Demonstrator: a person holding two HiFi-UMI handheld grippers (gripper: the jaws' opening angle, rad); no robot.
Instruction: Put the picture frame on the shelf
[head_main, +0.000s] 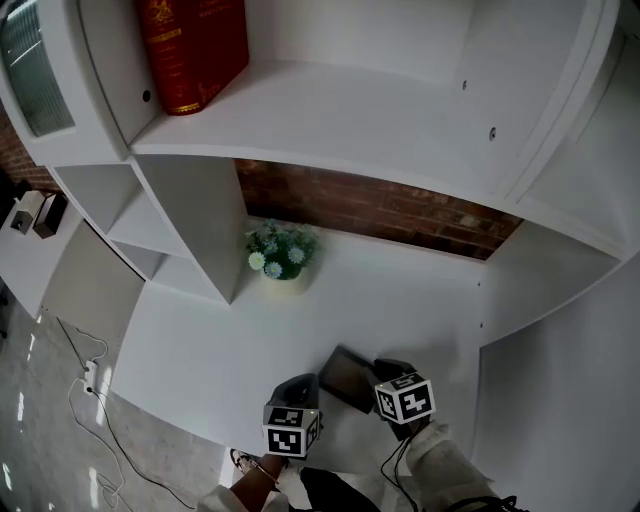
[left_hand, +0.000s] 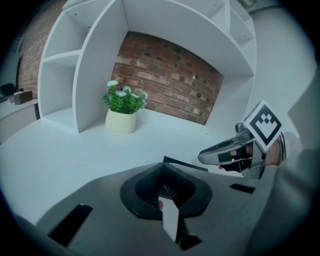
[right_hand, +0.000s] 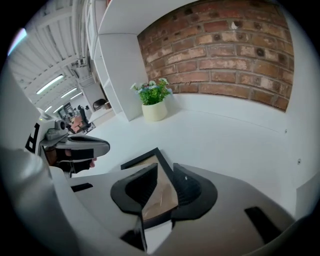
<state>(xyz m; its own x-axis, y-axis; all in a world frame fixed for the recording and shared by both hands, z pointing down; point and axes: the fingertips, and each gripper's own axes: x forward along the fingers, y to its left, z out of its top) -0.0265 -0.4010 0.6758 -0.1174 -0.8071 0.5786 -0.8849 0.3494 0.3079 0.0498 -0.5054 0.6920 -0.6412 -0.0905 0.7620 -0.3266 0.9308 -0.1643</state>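
The picture frame (head_main: 347, 377), dark-edged with a brownish face, lies low over the white shelf surface (head_main: 200, 350) near its front edge. My right gripper (head_main: 386, 371) is shut on its right side; in the right gripper view the frame (right_hand: 159, 197) sits tilted between the jaws of that gripper (right_hand: 162, 187). My left gripper (head_main: 299, 386) hovers just left of the frame, shut with nothing in it. In the left gripper view its jaws (left_hand: 167, 192) meet, the frame's black edge (left_hand: 186, 164) shows just beyond them, and the right gripper (left_hand: 223, 150) is to the right.
A cream pot of flowers (head_main: 281, 253) stands at the back by a white divider (head_main: 205, 235), before the brick wall (head_main: 400, 210). A red book (head_main: 195, 45) stands on the upper shelf. Cables (head_main: 85, 385) lie on the floor at left.
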